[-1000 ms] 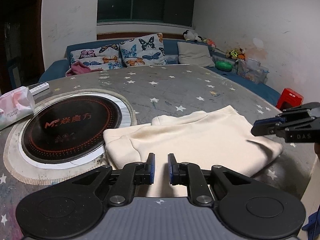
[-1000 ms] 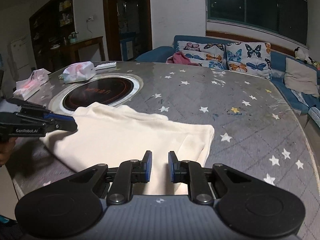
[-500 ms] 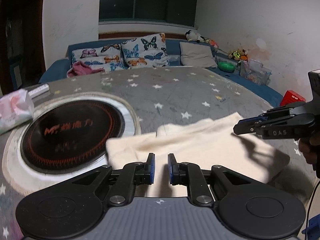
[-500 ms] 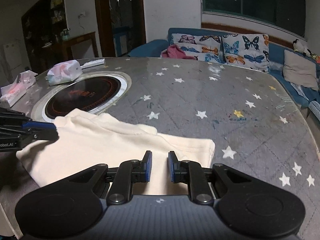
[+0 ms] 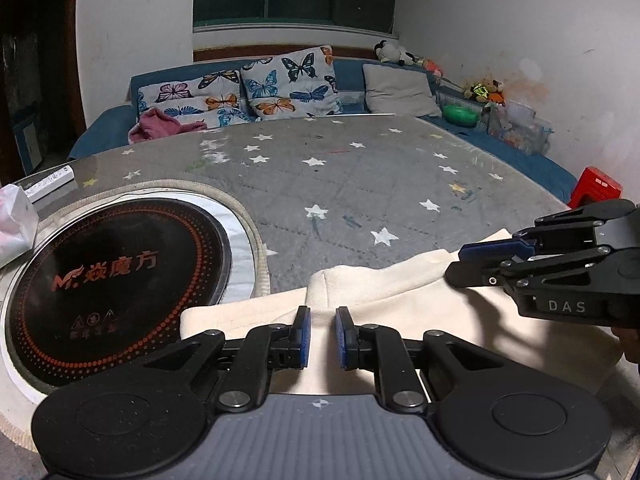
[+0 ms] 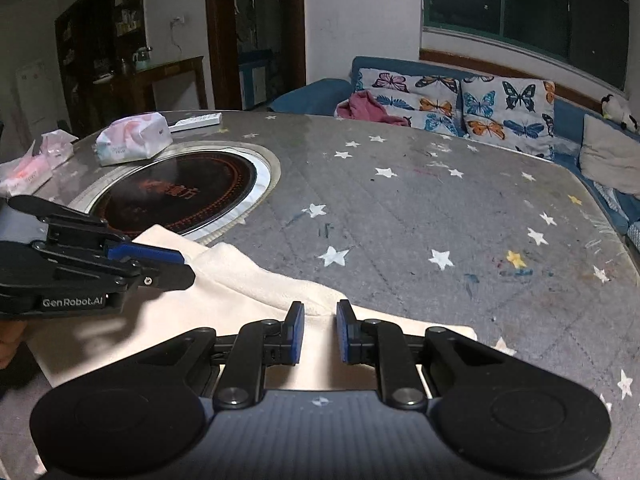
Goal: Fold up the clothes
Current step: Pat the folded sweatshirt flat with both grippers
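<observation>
Two narrow-gapped grippers, left gripper (image 5: 320,332) and right gripper (image 6: 320,330), empty over cream garment (image 5: 384,300), its near edge hidden.

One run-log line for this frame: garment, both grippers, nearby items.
garment: cream fleece top flat on star-patterned grey table | left gripper: narrow gap, empty, over garment | right gripper: same | beside: round black cooktop

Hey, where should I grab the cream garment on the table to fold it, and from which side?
Grip the cream garment at its near hem corners, coming in low from the table's near edge. It lies flat with the raised collar at the far side, so the thin near edge is likely easiest to pinch.
</observation>
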Tool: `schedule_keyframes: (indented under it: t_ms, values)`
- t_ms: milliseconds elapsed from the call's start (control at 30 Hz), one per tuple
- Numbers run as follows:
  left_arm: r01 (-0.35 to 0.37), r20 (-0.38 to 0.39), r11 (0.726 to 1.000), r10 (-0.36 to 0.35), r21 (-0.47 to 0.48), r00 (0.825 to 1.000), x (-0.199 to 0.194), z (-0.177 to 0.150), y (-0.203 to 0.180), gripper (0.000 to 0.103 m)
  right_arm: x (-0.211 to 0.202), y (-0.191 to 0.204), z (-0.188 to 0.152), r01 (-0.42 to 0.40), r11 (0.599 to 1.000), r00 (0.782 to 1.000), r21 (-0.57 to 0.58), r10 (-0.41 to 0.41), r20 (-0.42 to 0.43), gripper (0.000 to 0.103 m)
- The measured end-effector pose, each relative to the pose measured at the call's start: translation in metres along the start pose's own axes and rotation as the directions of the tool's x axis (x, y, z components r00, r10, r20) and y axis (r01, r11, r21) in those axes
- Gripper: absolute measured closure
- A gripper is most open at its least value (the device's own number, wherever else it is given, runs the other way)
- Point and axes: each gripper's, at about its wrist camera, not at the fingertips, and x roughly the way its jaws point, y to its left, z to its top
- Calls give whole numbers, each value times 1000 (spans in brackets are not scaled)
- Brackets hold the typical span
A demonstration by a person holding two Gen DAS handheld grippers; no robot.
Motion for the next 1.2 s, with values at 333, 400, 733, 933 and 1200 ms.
schedule_keyframes:
  t_ms: [333, 400, 733, 933, 1200]
  values:
    - [-2, 11, 1000, 2, -4, 1000, -13, 0, -8, 72, -25, 10, -4, -1, 1000, 1000, 1, 1, 23, 80]
    - [-6, 15, 1000, 6, -6, 1000, -16, 0, -9, 67, -30, 13, -6, -2, 1000, 1000, -6, 2, 26, 71]
    - [-29, 17, 999, 29, -25, 999, -32, -7, -11, 53, -47, 32, -18, -5, 999, 1000, -43, 6, 27, 56]
    - [-37, 28, 998, 38, -42, 999, -49, -16, -9, 52, -61, 38, -31, -1, 999, 1000, -38, 2, 28, 52]
    - [-46, 50, 997, 49, -65, 998, -75, -38, -9, 49, -82, 50, -49, 14, 999, 999, -45, -12, 49, 51]
